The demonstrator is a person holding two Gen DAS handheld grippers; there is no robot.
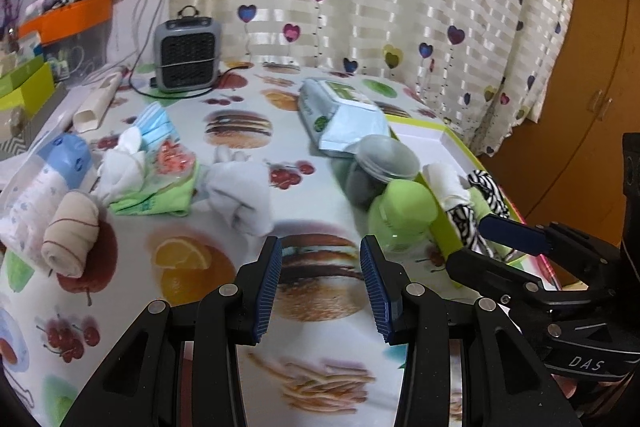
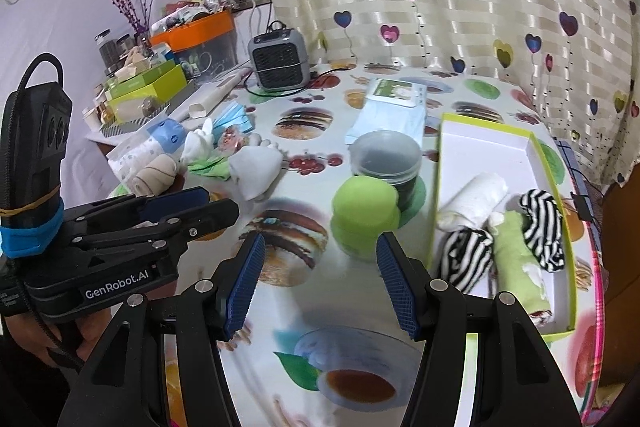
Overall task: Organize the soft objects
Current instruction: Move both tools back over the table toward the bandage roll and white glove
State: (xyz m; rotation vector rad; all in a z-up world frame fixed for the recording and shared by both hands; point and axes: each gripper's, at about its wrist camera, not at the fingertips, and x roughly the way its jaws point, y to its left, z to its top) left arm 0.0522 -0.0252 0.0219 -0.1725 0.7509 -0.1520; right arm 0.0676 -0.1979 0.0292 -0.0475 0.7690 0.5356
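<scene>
A green-rimmed white box (image 2: 486, 143) at the table's right holds a white roll (image 2: 472, 203), two black-and-white striped socks (image 2: 538, 227) and a green roll (image 2: 516, 259). Loose soft items lie at the left: a white bundle (image 1: 244, 195), a beige rolled sock (image 1: 70, 233), a green cloth (image 1: 156, 199), white socks (image 1: 120, 171) and blue masks (image 1: 154, 129). My left gripper (image 1: 320, 287) is open and empty, just short of the white bundle. My right gripper (image 2: 320, 283) is open and empty, near a green jar (image 2: 362, 215). The box also shows in the left view (image 1: 420, 135).
A dark lidded tub (image 2: 386, 157) and a wipes pack (image 2: 390, 111) stand by the box. A grey heater (image 1: 188, 55) with its cable sits at the back. A diaper pack (image 1: 44, 179) lies far left. Cluttered boxes (image 2: 148, 87) line the left side. A curtain hangs behind.
</scene>
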